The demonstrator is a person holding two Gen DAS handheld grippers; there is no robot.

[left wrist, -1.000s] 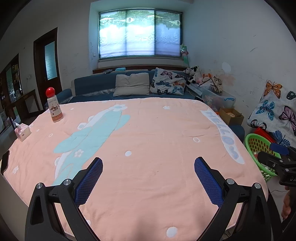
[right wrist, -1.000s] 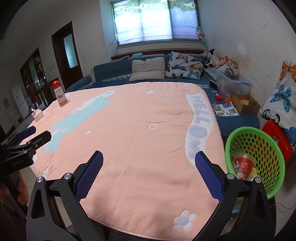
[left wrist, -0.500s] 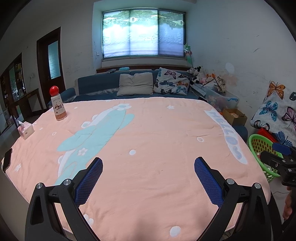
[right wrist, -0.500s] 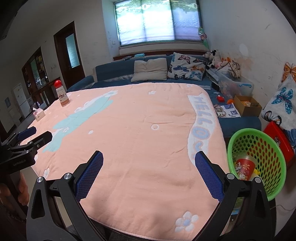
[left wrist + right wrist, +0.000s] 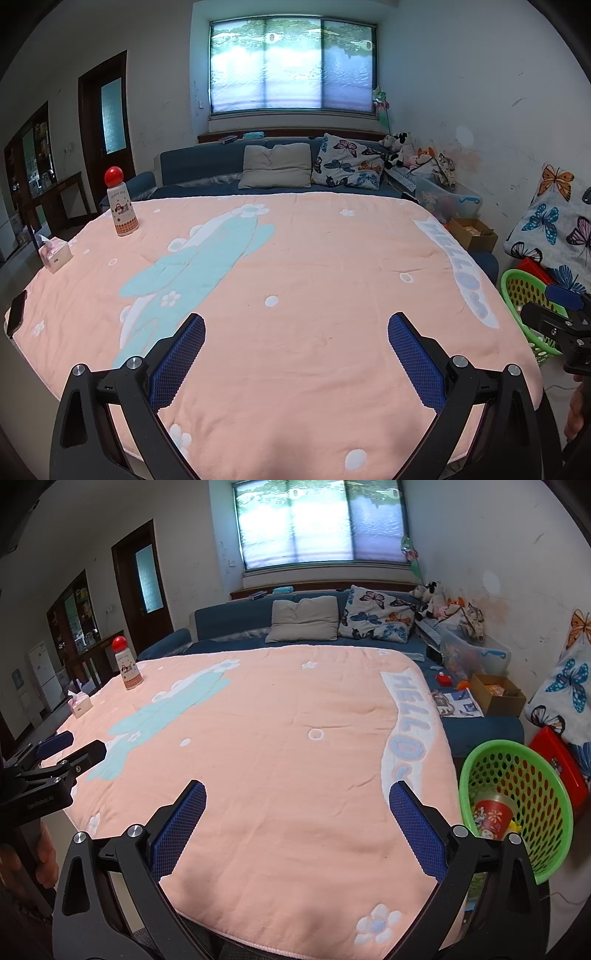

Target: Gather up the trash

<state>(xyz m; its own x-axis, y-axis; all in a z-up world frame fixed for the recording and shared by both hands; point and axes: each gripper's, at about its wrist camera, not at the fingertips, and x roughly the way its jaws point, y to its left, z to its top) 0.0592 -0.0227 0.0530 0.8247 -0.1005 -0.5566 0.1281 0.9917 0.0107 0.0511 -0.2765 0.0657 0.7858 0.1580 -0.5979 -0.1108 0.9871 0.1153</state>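
Observation:
A green perforated basket [image 5: 517, 805] stands on the floor at the table's right side, with a red paper cup [image 5: 493, 818] and a bit of yellow scrap inside. In the left wrist view only the basket's rim [image 5: 511, 280] shows past the table edge. My left gripper [image 5: 295, 334] hovers open over the near part of the pink blanket [image 5: 314, 277], nothing between its blue pads. My right gripper [image 5: 297, 801] is open too, empty, above the blanket's front right area, left of the basket.
A bottle with a red ball cap [image 5: 120, 205], a pink tissue box [image 5: 55, 253] and a dark phone [image 5: 16, 312] sit along the table's left side. Behind are a blue sofa [image 5: 258, 624] with pillows, a cardboard box [image 5: 496, 694] and a red item [image 5: 557, 757].
Both grippers have drawn back and risen slightly, so the table looks a little farther away. Both stay open and empty.

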